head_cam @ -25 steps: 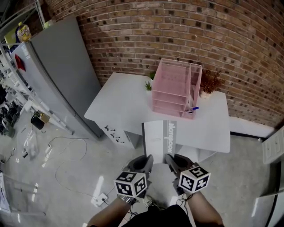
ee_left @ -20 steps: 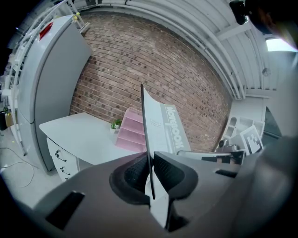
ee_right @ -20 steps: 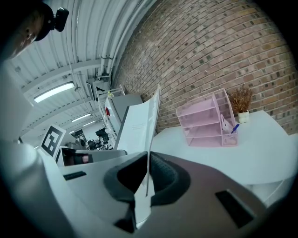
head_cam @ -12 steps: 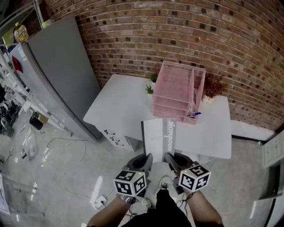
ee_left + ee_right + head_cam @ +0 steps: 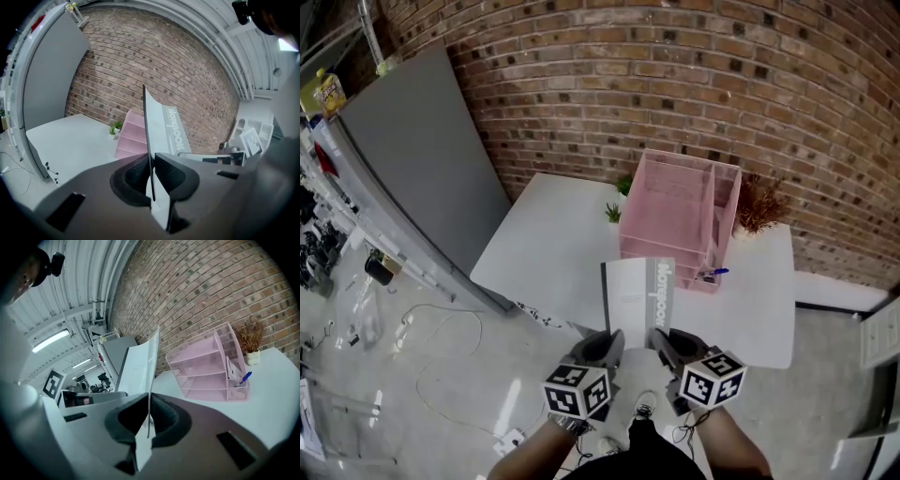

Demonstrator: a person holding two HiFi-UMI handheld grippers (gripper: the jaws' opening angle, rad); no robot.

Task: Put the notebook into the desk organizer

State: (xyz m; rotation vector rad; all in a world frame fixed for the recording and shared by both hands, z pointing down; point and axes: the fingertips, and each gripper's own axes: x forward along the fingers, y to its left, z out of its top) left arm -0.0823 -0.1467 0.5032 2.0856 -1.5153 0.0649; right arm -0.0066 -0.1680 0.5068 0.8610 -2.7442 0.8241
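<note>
left claw [image 5: 607, 343] and right claw [image 5: 665, 343] grip the notebook [image 5: 637, 291].

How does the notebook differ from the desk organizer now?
The notebook is grey-white and flat; the desk organizer is pink with shelves. The notebook is held in the air by the left tool and right tool; the desk organizer stands on the table.

**A:** anyone spot any actual writing in these?

**B:** just one bit I can read: "Notebook", in white letters running lengthwise down the grey band [image 5: 664, 291] on the cover of the notebook [image 5: 630, 281]. You can see it in the head view and in the left gripper view.

**A:** and the white part of the cover?

**B:** there's some small print [image 5: 630, 302] on it, but it's way too tiny to read.
</note>
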